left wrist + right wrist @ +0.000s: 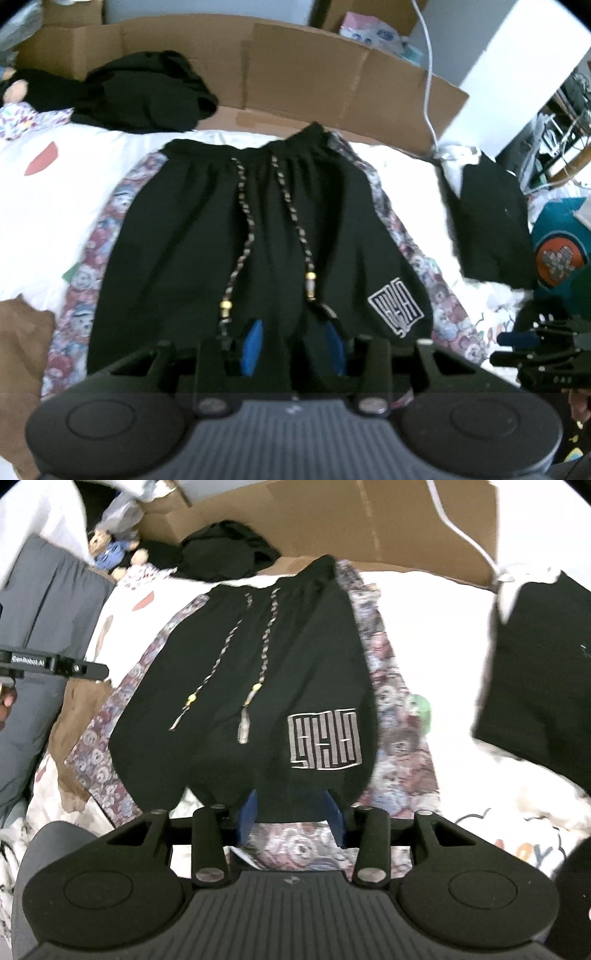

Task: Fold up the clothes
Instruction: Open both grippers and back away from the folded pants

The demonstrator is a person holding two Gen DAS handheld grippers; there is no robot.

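Left wrist view: shorts (pixel 258 236) hem hides behind left gripper (pixel 291 343); right gripper (pixel 291 818) half-open; grips unclear.

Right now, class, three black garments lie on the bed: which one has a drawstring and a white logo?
The black shorts spread flat in the middle: twin braided cords and a white maze-like logo. The crumpled black heap behind and the folded black piece at right show neither.

A home bedroom: printed bedsheet (pixel 74 177), stuffed toy (pixel 110 550) (cardboard boxes (pixel 295 66) behind).
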